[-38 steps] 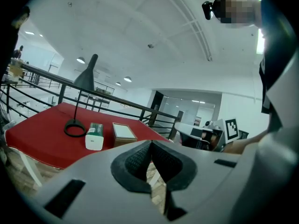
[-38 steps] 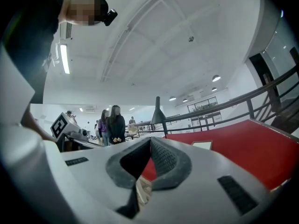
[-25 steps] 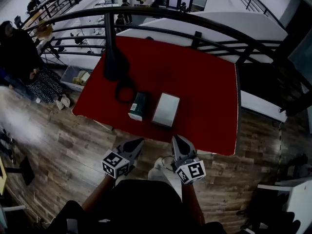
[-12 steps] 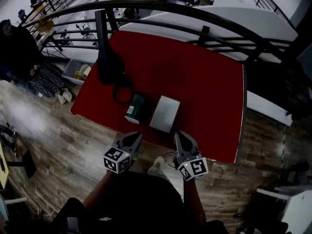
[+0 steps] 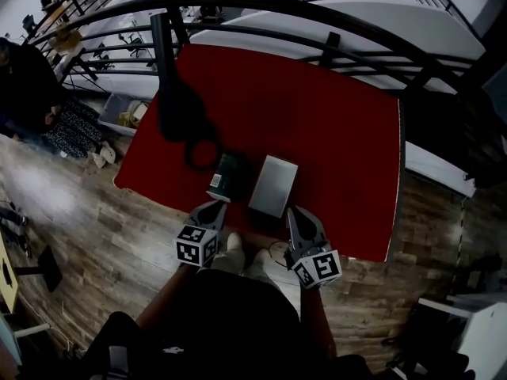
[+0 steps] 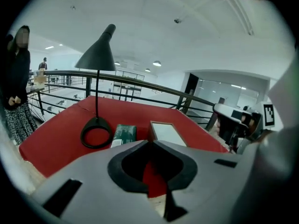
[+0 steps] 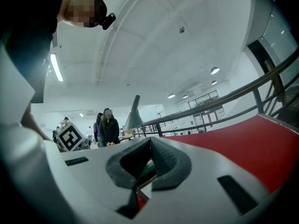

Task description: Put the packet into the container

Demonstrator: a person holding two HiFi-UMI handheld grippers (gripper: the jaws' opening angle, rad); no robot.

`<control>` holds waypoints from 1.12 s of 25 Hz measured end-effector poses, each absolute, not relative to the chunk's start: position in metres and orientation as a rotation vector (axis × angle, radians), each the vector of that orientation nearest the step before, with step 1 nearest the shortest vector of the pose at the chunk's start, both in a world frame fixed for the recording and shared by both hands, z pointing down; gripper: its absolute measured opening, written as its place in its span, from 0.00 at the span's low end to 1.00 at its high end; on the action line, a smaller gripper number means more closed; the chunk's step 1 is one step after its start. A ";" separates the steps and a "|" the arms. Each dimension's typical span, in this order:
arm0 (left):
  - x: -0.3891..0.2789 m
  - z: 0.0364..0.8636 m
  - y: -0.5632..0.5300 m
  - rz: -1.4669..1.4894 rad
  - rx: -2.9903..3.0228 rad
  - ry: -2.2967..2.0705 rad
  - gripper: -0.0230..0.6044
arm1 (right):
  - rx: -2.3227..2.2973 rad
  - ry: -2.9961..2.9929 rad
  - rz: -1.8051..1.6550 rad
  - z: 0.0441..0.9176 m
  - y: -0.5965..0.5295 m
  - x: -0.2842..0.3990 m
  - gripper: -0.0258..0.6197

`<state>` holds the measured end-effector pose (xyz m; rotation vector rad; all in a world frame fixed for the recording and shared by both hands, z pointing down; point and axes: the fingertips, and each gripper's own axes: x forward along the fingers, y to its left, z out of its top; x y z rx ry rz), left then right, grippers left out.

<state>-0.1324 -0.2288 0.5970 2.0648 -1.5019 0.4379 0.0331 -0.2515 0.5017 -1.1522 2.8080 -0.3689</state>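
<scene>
A dark green packet (image 5: 226, 173) with a white label end lies on the red table (image 5: 333, 133), near its front edge. Right beside it sits a rectangular container (image 5: 273, 185) with a pale inside. In the left gripper view the packet (image 6: 124, 135) and the container (image 6: 167, 133) lie just beyond the jaws. My left gripper (image 5: 212, 212) hovers at the table's front edge, just short of the packet, jaws shut and empty. My right gripper (image 5: 299, 220) hangs at the front edge below the container, tips together, nothing held.
A black desk lamp (image 5: 176, 101) stands on a ring base (image 5: 202, 150) just left of the packet. A black railing (image 5: 317, 22) runs behind the table. People stand on the wooden floor (image 5: 71, 212) at the far left. My shoes show below the table edge.
Both grippers have moved forward to the table's front edge, closer to the packet and container. The head view has shifted slightly; packet and container have not moved.
</scene>
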 end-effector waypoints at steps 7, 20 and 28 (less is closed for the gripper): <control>-0.157 0.641 -0.252 0.543 1.899 -1.487 0.56 | -1.166 2.827 -0.339 0.498 -0.266 0.020 0.07; -0.175 0.705 -0.296 0.789 1.810 -1.521 0.73 | -1.194 2.833 -0.323 0.497 -0.266 0.016 0.07; -0.162 0.724 -0.298 0.821 1.807 -1.409 0.73 | -1.219 2.826 -0.318 0.494 -0.268 0.026 0.07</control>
